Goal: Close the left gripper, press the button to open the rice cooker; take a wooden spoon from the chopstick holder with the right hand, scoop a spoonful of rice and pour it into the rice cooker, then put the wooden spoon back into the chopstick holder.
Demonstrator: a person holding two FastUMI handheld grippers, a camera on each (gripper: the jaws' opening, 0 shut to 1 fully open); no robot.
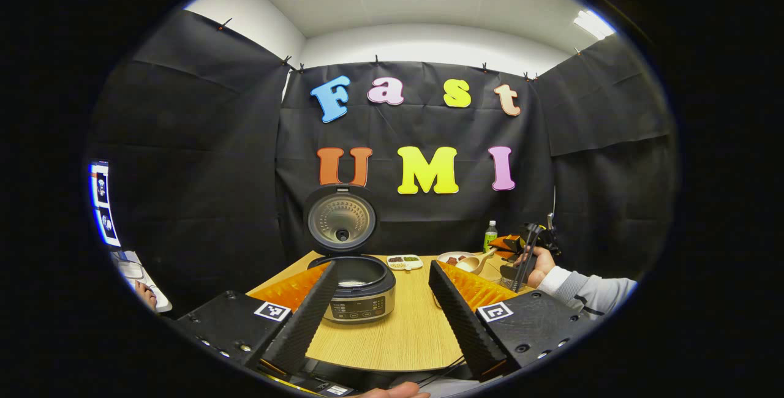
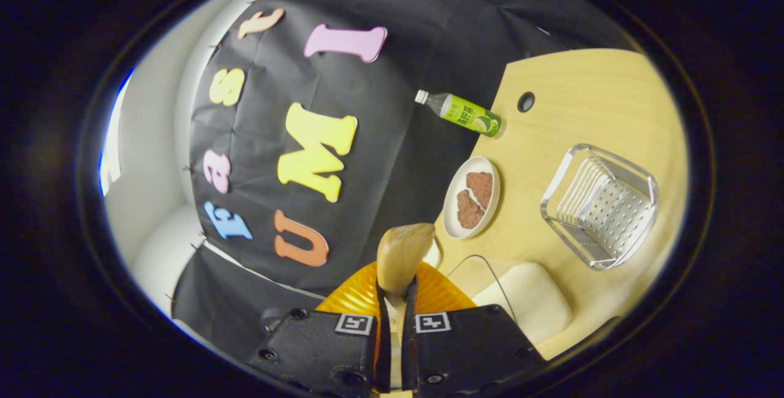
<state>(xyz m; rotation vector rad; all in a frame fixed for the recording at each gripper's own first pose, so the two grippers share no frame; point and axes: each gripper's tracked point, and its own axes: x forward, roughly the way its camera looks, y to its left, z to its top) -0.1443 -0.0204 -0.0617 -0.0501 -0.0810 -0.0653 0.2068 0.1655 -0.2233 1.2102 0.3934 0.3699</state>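
Observation:
The rice cooker (image 1: 358, 292) stands on the wooden table with its lid (image 1: 342, 220) raised upright, the inner pot showing. My left gripper (image 1: 383, 300) is open just in front of it, its fingers wide apart on either side of the cooker. Farther right, a hand holds my right gripper (image 1: 525, 250), with the wooden spoon (image 1: 476, 261) sticking out to the left. In the right gripper view, my right gripper (image 2: 395, 291) is shut on the wooden spoon (image 2: 404, 250), whose bowl points forward. The metal perforated chopstick holder (image 2: 603, 205) stands on the table beyond it.
A plate (image 2: 456, 220) with reddish-brown food lies near the spoon's bowl, and a green-labelled bottle (image 2: 465, 113) stands by the wall. A small divided dish (image 1: 404, 261) sits behind the cooker. A pale cream mass (image 2: 527, 300) lies close to my right gripper.

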